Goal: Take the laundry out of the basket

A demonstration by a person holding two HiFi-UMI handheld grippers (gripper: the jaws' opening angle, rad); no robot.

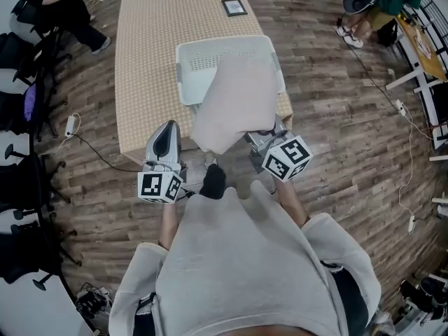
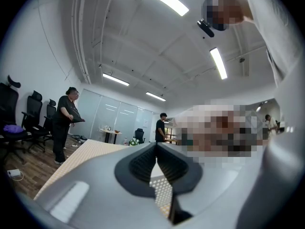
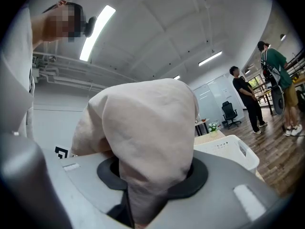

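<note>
The pale beige cloth point(image 1: 234, 107) point(image 3: 143, 137) is gripped in my right tongs point(image 1: 260, 140) point(image 3: 147, 175), whose jaws are clenched on a bunched fold of it. From that grip it spreads out as a broad sheet over the near right part of the white basket point(image 1: 189, 54) point(image 3: 233, 149), covering that corner and the rim there. I cannot tell whether its far edge touches the inside of the basket. The right tongs are on my side of the basket, just past its near right corner, pointing level toward it. In the right gripper view the cloth bulges up over the jaws and hides most of what lies ahead, with the basket showing to its right. My left tongs point(image 1: 166, 128) point(image 2: 156, 149) are near the basket's near left corner, apart from it and from the cloth. Their jaws are pressed together at the tips with nothing between them. The basket stands on a tabletop point(image 1: 147, 61) with a fine beige check pattern. Beyond the basket on the same tabletop lies a small framed card point(image 1: 234, 7). A wooden plank floor point(image 1: 329, 117) surrounds the tabletop, and dark office chairs point(image 1: 21, 110) stand well off to the left of the basket.
</note>
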